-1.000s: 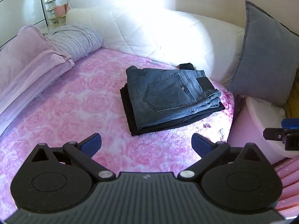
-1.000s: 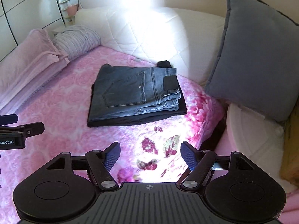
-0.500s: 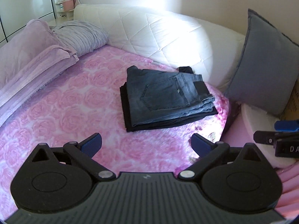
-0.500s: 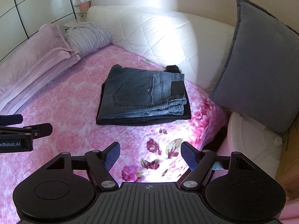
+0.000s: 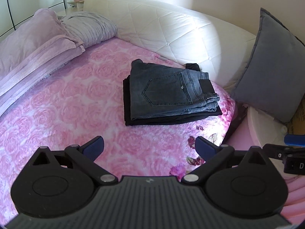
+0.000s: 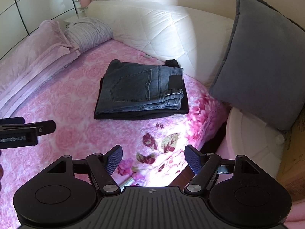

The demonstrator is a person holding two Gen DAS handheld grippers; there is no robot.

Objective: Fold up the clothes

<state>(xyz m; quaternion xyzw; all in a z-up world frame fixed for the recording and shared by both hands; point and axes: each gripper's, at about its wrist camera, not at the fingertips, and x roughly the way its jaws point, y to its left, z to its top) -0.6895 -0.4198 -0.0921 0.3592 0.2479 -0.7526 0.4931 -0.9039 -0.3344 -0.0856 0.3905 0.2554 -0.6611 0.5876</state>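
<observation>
A pair of folded dark grey-blue jeans (image 5: 169,91) lies on a folded black garment (image 5: 127,105) on the pink rose-patterned bedspread (image 5: 66,105). The stack also shows in the right wrist view, jeans (image 6: 141,89) on top. My left gripper (image 5: 149,147) is open and empty, held above the bedspread well short of the stack. My right gripper (image 6: 153,157) is open and empty, over the bed's near corner. Each gripper shows at the edge of the other's view: the right one (image 5: 286,152) and the left one (image 6: 24,131).
A white quilted headboard (image 5: 181,30) curves behind the stack. A grey cushion (image 6: 261,72) leans at the right over a white round stand (image 6: 253,133). Folded lilac blankets (image 5: 32,57) and a striped pillow (image 5: 89,28) lie at the left.
Both grippers have drawn back and risen from the folded stack, which now looks smaller and farther. Both stay open and empty. The stack has not moved.
</observation>
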